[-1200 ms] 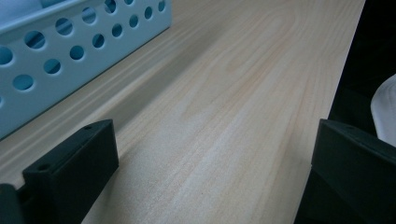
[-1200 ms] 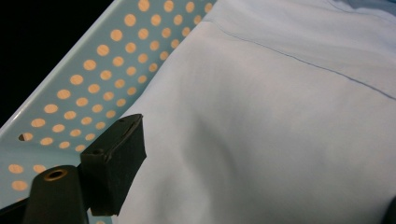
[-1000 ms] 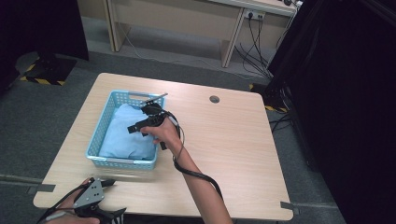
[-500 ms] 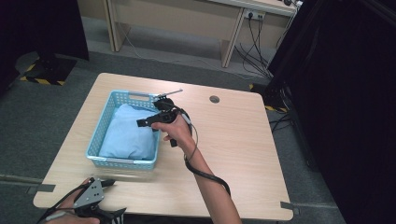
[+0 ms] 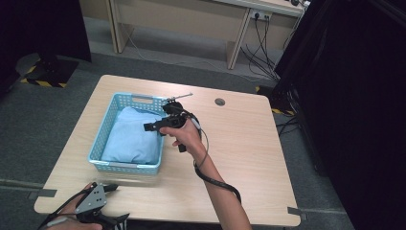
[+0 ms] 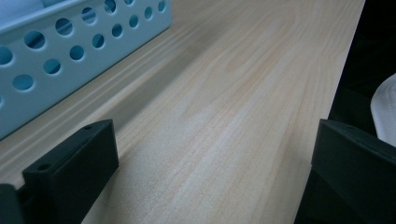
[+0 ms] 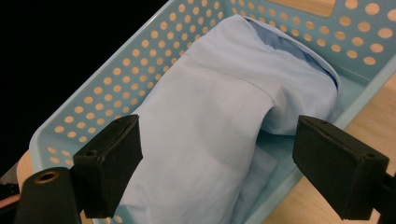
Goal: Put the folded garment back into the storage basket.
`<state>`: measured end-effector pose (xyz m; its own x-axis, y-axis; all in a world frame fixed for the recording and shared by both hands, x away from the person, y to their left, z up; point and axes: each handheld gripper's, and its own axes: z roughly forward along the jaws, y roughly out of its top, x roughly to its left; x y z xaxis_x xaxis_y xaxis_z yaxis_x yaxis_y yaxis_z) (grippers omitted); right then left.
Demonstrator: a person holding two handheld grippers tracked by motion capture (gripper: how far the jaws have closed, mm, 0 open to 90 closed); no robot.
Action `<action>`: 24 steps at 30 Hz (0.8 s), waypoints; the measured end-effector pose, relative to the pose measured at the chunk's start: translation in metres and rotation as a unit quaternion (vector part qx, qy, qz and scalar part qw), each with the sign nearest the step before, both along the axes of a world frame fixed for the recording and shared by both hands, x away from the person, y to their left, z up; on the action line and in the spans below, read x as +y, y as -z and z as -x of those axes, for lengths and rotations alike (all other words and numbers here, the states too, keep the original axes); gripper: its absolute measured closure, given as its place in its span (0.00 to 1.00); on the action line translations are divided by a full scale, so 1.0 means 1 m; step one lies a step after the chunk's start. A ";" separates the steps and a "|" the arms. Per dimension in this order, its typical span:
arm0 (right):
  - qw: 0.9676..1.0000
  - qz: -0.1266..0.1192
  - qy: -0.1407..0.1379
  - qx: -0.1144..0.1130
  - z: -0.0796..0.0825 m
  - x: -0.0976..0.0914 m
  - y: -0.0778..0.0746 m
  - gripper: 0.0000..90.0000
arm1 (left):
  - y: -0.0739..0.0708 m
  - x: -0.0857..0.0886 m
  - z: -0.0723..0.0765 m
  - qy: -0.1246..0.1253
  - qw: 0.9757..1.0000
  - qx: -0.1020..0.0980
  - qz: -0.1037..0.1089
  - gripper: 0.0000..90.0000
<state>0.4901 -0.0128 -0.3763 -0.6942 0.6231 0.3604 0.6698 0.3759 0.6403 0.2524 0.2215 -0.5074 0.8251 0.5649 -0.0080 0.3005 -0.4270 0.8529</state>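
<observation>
The shirt [image 5: 131, 136] lies folded in the basket [image 5: 103, 143], a light blue bundle filling most of it, its long axis running along the basket's length from the near wall toward the far handle. In my right gripper view the cloth [image 7: 210, 116] sits below and ahead of the jaws, a folded edge crossing it and a tucked layer showing at the far end.

My right gripper [image 5: 153, 126] hangs over the basket's right rim, pointing left across the shirt. Its jaws stand wide apart with nothing between them; the pads [image 7: 112, 154] touch no cloth. So the shirt lies forward and down from these fingers, and the jaws span across its short side. I judge that any new grip would mean dipping back down into the basket.

My left gripper [image 5: 98, 203] rests at the near edge of the table [image 5: 249, 143], well apart from the shirt and just outside the basket's near wall [image 6: 56, 60]. Its jaws are spread too, holding nothing, with bare wood between them. The right hand is clearly the nearer one.

What I cannot make out: the underside of the bundle, how many layers are folded in, and the near end of the shirt, which the right jaws cut off. At the table's far side a small dark round mark [image 5: 219, 101] is too small to identify.
</observation>
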 end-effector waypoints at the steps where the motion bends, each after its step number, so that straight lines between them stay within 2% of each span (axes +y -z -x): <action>1: 1.000 -0.001 0.001 0.000 0.001 -0.001 0.000 0.18 | 0.000 0.000 0.000 0.000 1.000 0.000 0.000 0.00; 10: 1.000 -0.008 0.002 -0.006 0.005 -0.011 -0.002 0.18 | 0.000 0.000 0.000 0.000 1.000 0.000 0.000 0.00; 24: 1.000 -0.013 0.004 -0.006 0.010 -0.025 0.004 0.18 | 0.000 0.000 0.000 0.001 1.000 0.001 -0.001 0.00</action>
